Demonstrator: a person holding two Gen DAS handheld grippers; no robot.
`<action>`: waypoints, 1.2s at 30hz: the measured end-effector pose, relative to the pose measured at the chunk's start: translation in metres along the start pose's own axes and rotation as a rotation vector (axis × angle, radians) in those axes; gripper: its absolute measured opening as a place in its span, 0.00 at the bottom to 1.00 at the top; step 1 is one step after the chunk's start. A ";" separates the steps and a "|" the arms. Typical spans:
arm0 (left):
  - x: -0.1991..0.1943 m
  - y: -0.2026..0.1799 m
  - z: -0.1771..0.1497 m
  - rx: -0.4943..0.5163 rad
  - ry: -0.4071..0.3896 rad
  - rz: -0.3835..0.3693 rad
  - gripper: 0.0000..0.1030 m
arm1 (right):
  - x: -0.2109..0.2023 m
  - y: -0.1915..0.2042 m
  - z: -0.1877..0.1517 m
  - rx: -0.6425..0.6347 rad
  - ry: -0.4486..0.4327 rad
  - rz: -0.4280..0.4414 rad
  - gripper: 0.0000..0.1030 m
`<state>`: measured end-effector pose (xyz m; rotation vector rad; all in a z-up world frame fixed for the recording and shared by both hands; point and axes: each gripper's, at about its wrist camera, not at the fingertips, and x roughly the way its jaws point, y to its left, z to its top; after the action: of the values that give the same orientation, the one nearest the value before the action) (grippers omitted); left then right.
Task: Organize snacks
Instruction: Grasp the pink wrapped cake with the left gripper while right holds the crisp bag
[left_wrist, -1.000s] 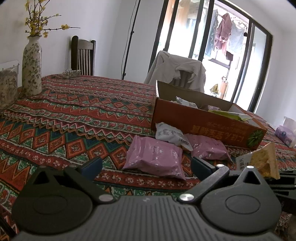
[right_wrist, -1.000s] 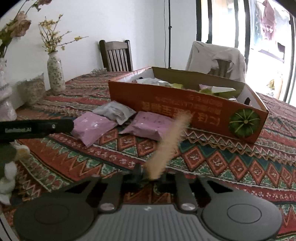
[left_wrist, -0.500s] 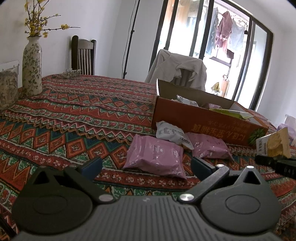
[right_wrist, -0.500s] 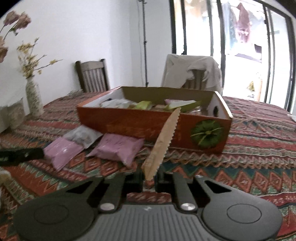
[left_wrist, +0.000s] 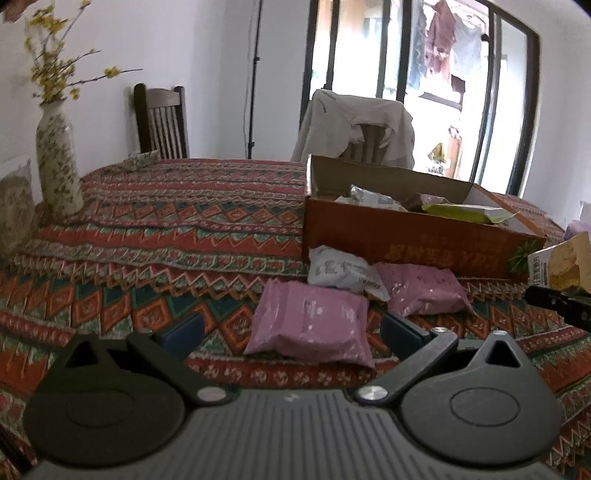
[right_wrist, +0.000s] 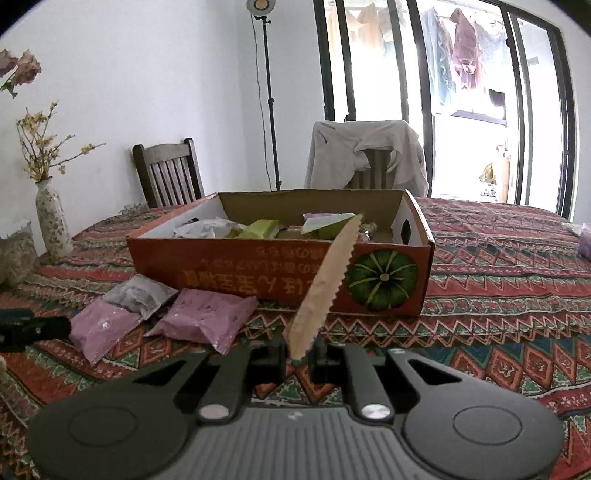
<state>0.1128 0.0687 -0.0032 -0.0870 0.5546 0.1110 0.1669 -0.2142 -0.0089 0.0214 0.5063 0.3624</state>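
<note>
From the left wrist, the left tongs (left_wrist: 291, 328) stood wide open and empty above the patterned table (left_wrist: 166, 236). Just beyond them lay a pink snack packet (left_wrist: 314, 325), with a grey packet (left_wrist: 340, 271) and a second pink packet (left_wrist: 421, 288) against the orange cardboard box (left_wrist: 406, 240).

From the right wrist, the right tongs (right_wrist: 299, 352) were clamped tight on a tan snack packet (right_wrist: 325, 280), seen edge-on with a serrated seam, held upright before the box (right_wrist: 258, 266), where other snacks lay inside.
</note>
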 end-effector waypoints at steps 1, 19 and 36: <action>0.002 -0.002 0.002 0.014 0.007 0.001 1.00 | 0.000 0.000 0.000 0.002 -0.001 0.001 0.10; 0.063 -0.024 0.014 0.086 0.224 0.078 1.00 | -0.001 -0.001 0.000 0.010 -0.001 0.006 0.10; 0.051 -0.024 0.012 0.037 0.183 0.029 0.71 | -0.001 0.001 -0.001 0.004 -0.003 0.001 0.10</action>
<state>0.1654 0.0500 -0.0191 -0.0529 0.7406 0.1217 0.1654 -0.2141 -0.0089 0.0257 0.5041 0.3627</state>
